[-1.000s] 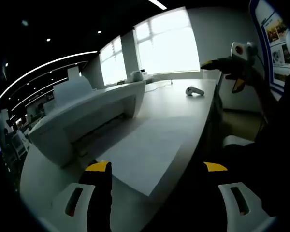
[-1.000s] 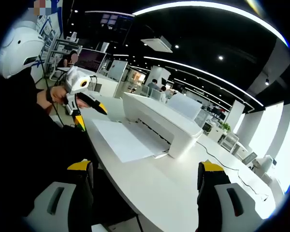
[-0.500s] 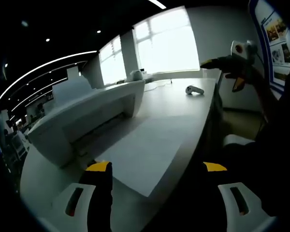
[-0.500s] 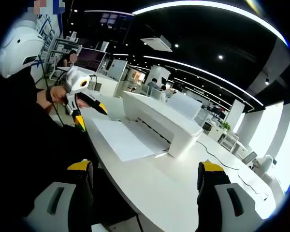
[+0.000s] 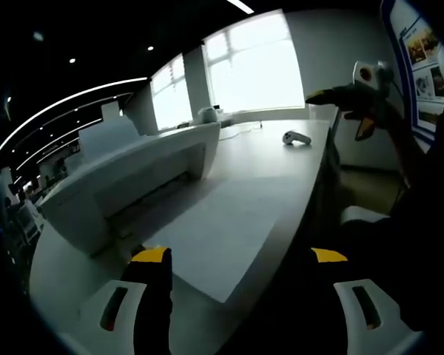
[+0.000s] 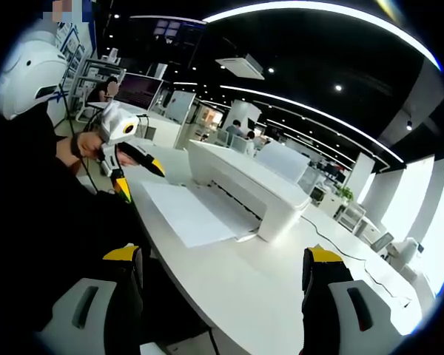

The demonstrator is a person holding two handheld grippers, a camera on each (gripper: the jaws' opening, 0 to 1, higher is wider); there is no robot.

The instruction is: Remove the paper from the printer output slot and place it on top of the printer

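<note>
I saw the paper (image 5: 214, 237) lying flat on the table (image 5: 281, 159), one end at the printer (image 5: 126, 177) slot. My left gripper (image 5: 240, 259) and right gripper (image 6: 222, 259) both hung spread and empty. A small white device (image 5: 297, 138) sat well beyond the sheet, nothing blocking it

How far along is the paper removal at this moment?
Nothing looks done yet. The paper lies on the table in front of the printer, one edge at its output slot. Both grippers are open and empty: the left gripper hangs at the sheet's near edge, the right gripper is held back from the table. Gripping the sheet, pulling it out and placing it on top all remain.
</note>
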